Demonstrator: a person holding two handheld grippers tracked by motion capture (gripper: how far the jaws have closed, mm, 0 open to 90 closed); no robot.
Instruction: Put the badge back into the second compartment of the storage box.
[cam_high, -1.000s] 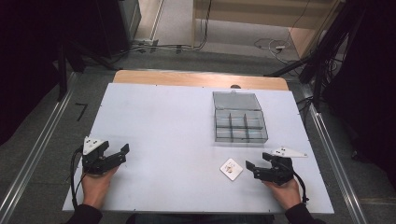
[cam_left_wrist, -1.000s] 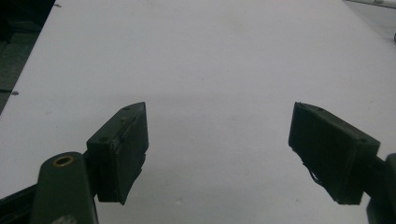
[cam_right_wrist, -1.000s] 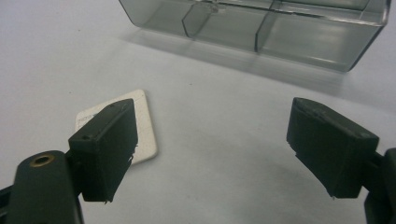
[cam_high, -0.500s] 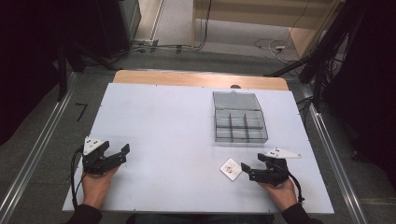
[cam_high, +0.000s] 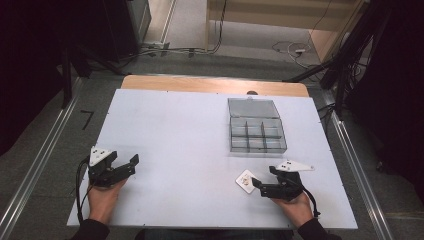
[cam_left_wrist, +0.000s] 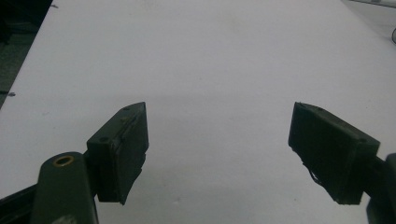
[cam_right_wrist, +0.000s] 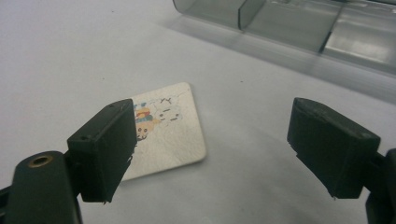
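A small white square card (cam_high: 245, 179) with a coloured picture lies flat on the white table (cam_high: 190, 135), near the front right. My right gripper (cam_high: 263, 177) is open just to the card's right and points left at it. In the right gripper view the card (cam_right_wrist: 173, 132) lies just beyond the left jaw and partly behind it, with the right gripper (cam_right_wrist: 212, 154) wide open and nothing between its jaws. My left gripper (cam_high: 131, 165) rests open at the front left, held by a hand. In the left gripper view the left gripper (cam_left_wrist: 224, 154) stands over bare table.
A clear grey plastic box (cam_high: 256, 131) with several compartments and its lid folded back stands behind the card, at the right middle of the table. Its front wall (cam_right_wrist: 299, 28) shows at the top of the right gripper view. A wooden strip (cam_high: 215, 85) runs along the table's far edge.
My right gripper has moved left and a little nearer to the card. The left gripper, the card and the box have stayed where they were.
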